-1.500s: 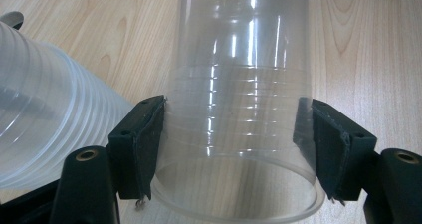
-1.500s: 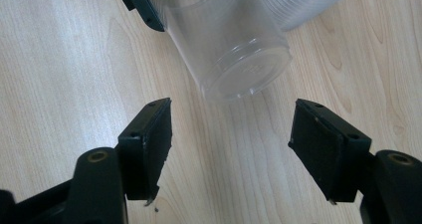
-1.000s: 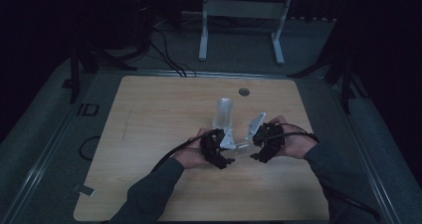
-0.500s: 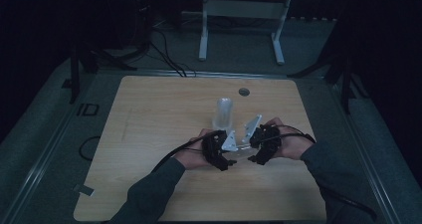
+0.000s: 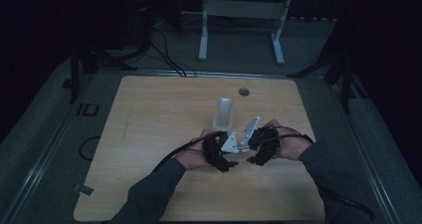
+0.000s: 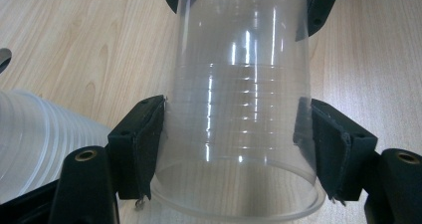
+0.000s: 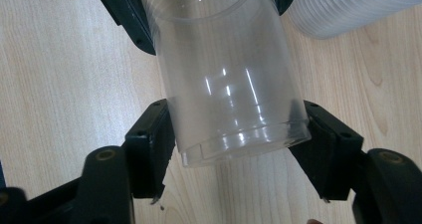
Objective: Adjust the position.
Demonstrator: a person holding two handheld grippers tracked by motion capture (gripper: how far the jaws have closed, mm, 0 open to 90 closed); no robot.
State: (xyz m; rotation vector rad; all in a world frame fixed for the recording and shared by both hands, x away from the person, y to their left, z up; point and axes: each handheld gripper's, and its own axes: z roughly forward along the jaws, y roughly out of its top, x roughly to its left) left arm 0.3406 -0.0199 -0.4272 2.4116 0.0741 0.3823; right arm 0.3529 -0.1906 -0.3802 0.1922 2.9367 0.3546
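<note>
Low over the near middle of the wooden table (image 5: 149, 114), a clear plastic cup (image 6: 239, 109) lies sideways between both tools — the left gripper (image 6: 234, 149) clamps it near the open rim, the right gripper (image 7: 239, 149) clamps its base end. A stack of clear cups (image 5: 224, 113) stands just behind them.

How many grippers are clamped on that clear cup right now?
2. The left gripper clamps the cup near its open rim; the right gripper clamps its closed base end.
</note>
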